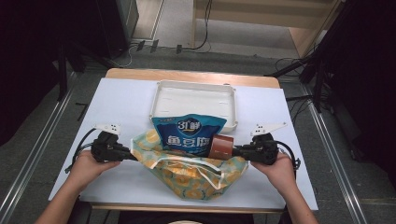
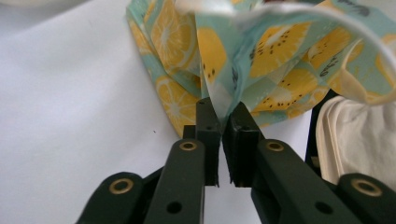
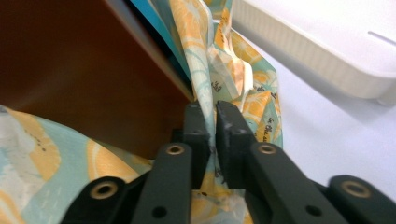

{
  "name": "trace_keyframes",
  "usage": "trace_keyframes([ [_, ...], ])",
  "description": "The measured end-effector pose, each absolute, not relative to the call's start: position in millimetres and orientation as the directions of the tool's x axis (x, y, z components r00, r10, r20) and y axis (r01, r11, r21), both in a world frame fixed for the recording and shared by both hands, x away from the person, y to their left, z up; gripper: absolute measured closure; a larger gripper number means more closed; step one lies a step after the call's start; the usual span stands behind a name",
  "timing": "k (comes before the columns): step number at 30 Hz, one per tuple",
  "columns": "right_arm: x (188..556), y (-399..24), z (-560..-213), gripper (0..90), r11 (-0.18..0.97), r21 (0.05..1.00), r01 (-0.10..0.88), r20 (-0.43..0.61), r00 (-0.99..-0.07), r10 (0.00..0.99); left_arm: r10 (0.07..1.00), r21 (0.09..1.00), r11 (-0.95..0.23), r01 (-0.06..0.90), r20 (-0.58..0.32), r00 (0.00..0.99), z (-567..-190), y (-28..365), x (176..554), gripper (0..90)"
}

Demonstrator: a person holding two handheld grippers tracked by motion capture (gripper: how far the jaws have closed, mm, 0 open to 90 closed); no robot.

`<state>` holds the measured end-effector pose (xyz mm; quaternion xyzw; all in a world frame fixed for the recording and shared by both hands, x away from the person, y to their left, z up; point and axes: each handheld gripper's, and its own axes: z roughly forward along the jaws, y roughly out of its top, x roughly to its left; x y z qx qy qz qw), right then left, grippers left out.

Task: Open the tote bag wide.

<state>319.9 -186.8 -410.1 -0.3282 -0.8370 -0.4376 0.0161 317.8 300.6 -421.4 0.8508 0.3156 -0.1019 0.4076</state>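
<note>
Both grippers sit low at the near half of the white-covered surface (image 1: 121, 100), one at each end of a teal fabric drawstring bag printed with yellow citrus slices (image 1: 187, 179).

Left gripper (image 1: 133, 156): held in the left hand (image 1: 88, 168), pointing inward at the bag's left edge. In the left gripper view a fold of the bag fabric (image 2: 224, 100) runs down between the two black jaws. Jaws are nearly together with a thin slit visible, tips pinching the cloth.

Right gripper (image 1: 236, 150): held in the right hand (image 1: 280, 170), pointing inward at the bag's right edge. In the right gripper view the fabric edge (image 3: 210, 93) sits between the jaws, same narrow slit, pinching the cloth. It is just beside the brown cylindrical roll (image 1: 222, 147); can't tell if the jaw touches it.

Bag lies flat-ish on the surface, mouth facing away from the person, white drawstring cord (image 1: 187, 161) looping across the opening.

Contents sticking out of the mouth: a blue plastic snack packet with white lettering (image 1: 189, 133), standing tilted, and the brown roll just to its right, touching it.

Behind the bag: a white rectangular plastic tray (image 1: 161, 98), open side up. The packet's top overlaps the tray's near rim as seen from the high view.
</note>
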Motion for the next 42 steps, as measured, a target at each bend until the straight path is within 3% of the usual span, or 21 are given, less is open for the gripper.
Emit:
trace_keyframes([
  [10, 315.7, -194.6, -382.8, 63.5, 0.395, 0.750, 0.530, 0.276, -0.794, 0.542, 0.458, 0.668, -0.485, 0.565, -0.356, 0.815, -390.0, 306.5, 310.0, 63.7],
  [14, 314.0, -199.3, -369.0, 59.0, 0.388, 0.764, 0.516, 0.260, -0.796, 0.547, 0.457, 0.692, -0.478, 0.540, -0.329, 0.826, -370.8, 310.1, 304.0, 62.5],
  [24, 306.4, -201.7, -340.3, 63.9, 0.384, 0.792, 0.475, 0.227, -0.812, 0.537, 0.434, 0.743, -0.457, 0.489, -0.293, 0.852, -324.3, 312.3, 292.7, 63.0],
  [31, 298.2, -200.1, -333.4, 69.1, 0.390, 0.794, 0.465, 0.227, -0.823, 0.520, 0.396, 0.755, -0.474, 0.454, -0.278, 0.875, -300.4, 290.6, 295.4, 60.4],
  [42, 284.7, -198.9, -332.4, 68.8, 0.430, 0.794, 0.430, 0.207, -0.856, 0.474, 0.354, 0.734, -0.511, 0.447, -0.295, 0.888, -308.6, 253.0, 312.0, 50.9],
])
